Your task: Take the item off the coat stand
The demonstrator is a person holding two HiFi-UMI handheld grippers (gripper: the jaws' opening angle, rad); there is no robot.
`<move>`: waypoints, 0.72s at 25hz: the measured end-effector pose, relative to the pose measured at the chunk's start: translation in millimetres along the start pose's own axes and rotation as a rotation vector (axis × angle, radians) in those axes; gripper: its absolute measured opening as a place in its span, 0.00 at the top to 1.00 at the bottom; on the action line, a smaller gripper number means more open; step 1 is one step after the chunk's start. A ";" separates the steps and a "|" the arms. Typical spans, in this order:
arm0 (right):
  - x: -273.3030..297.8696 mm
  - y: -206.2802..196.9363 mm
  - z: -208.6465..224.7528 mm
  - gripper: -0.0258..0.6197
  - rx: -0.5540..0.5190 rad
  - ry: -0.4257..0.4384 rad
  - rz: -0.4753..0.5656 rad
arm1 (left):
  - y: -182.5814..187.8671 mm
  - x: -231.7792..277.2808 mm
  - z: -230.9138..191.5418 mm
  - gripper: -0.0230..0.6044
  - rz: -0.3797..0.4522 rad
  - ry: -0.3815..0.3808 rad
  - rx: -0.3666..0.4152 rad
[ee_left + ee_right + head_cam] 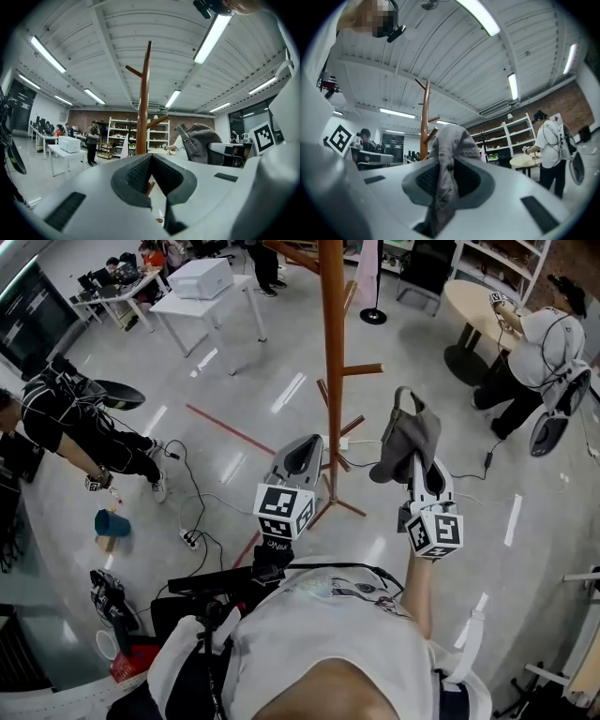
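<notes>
Two grippers are raised level in front of the person, one on each side of the brown wooden coat stand (332, 381) that rises from the shiny floor (234, 381). The right gripper (419, 470) has its jaws clenched on a grey fabric item (405, 439) with a strap. In the right gripper view the cloth (450, 145) is pinched between the pads, bunching above them and trailing down toward the camera. In the head view the item sits to the right of the stand's pole, apart from it and clear of the short pegs. The left gripper view shows it the same way, off to the right of the pole (143, 108) with the strap (185, 140) hanging loose.

The left gripper (307, 448) is just left of the pole and near its lower pegs. Its jaws meet at the tips and grasp nothing.

At the far left a white tabletop (178, 304) carries a white box (202, 277). At the far right a person in a white shirt (544, 343) bends by a round tabletop (469, 301). Another person in black (75, 418) stands at the left, with cables (192, 493) trailing across the floor nearby.
</notes>
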State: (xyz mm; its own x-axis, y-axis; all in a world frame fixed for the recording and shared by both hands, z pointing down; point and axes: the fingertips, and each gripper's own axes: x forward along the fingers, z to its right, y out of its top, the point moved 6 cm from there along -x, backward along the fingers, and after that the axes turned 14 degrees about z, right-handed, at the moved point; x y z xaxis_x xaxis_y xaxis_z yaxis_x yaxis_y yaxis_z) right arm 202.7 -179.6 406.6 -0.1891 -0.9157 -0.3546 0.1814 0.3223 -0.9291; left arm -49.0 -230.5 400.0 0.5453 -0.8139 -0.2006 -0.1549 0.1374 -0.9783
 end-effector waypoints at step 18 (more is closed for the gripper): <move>6.5 -6.4 -3.5 0.88 0.002 0.002 -0.007 | -5.5 -2.4 -3.4 0.96 -0.006 0.012 0.009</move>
State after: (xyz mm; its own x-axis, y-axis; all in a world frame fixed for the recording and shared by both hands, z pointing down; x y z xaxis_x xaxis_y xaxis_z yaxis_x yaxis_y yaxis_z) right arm 196.9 -186.8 409.9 -0.1921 -0.9177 -0.3478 0.1823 0.3149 -0.9314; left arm -52.2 -231.3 406.0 0.5365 -0.8213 -0.1941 -0.1441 0.1375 -0.9800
